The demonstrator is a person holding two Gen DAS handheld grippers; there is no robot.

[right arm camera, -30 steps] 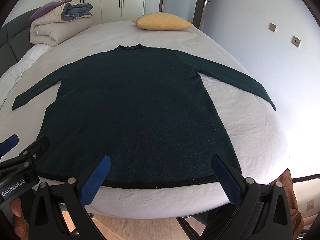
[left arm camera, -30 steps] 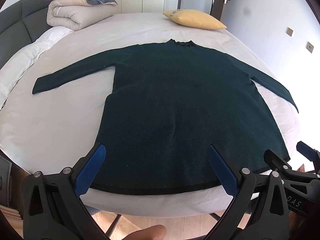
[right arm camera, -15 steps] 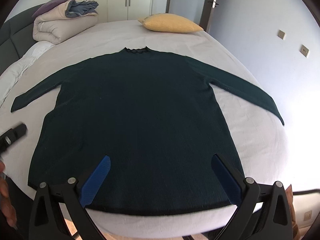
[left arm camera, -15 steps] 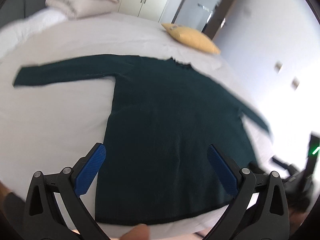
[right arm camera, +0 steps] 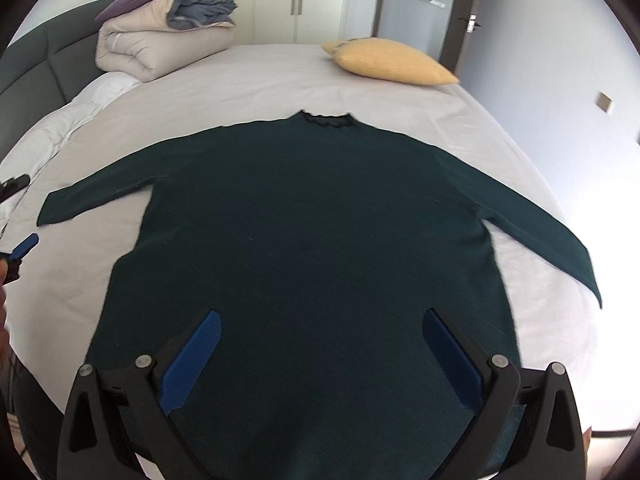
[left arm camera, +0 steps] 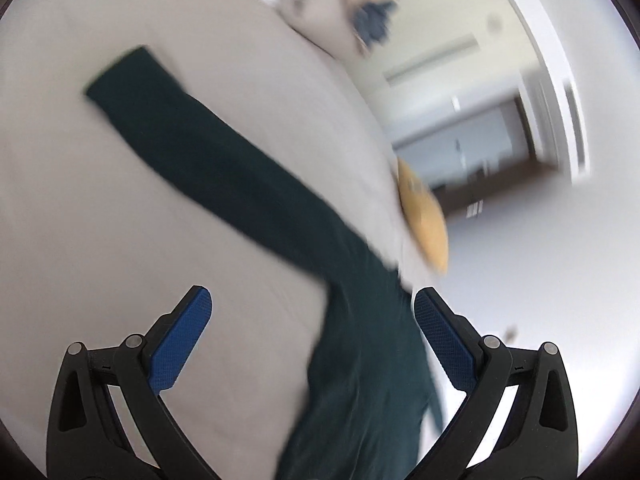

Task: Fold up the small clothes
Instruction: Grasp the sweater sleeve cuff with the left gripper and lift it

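A dark green long-sleeved sweater (right arm camera: 316, 232) lies flat on the bed (right arm camera: 260, 76), neck away from me, both sleeves spread out. My right gripper (right arm camera: 320, 332) hovers open over the lower body of the sweater, nothing between its blue pads. The left wrist view is blurred and tilted; there the sweater's left sleeve (left arm camera: 208, 160) runs diagonally across the sheet. My left gripper (left arm camera: 312, 312) is open above the sheet near the armpit, holding nothing. Its tip (right arm camera: 24, 246) also shows at the far left edge of the right wrist view.
A yellow pillow (right arm camera: 388, 62) lies at the far right of the bed, and a rolled duvet with folded bedding (right arm camera: 164, 46) sits at the far left by the dark headboard (right arm camera: 36, 64). Wardrobe doors and a room door stand behind. The bed's right edge runs near the right sleeve.
My left gripper has swung left and rolled, now facing the left sleeve instead of the hem. My right gripper has moved forward over the sweater's body. Both stay open.
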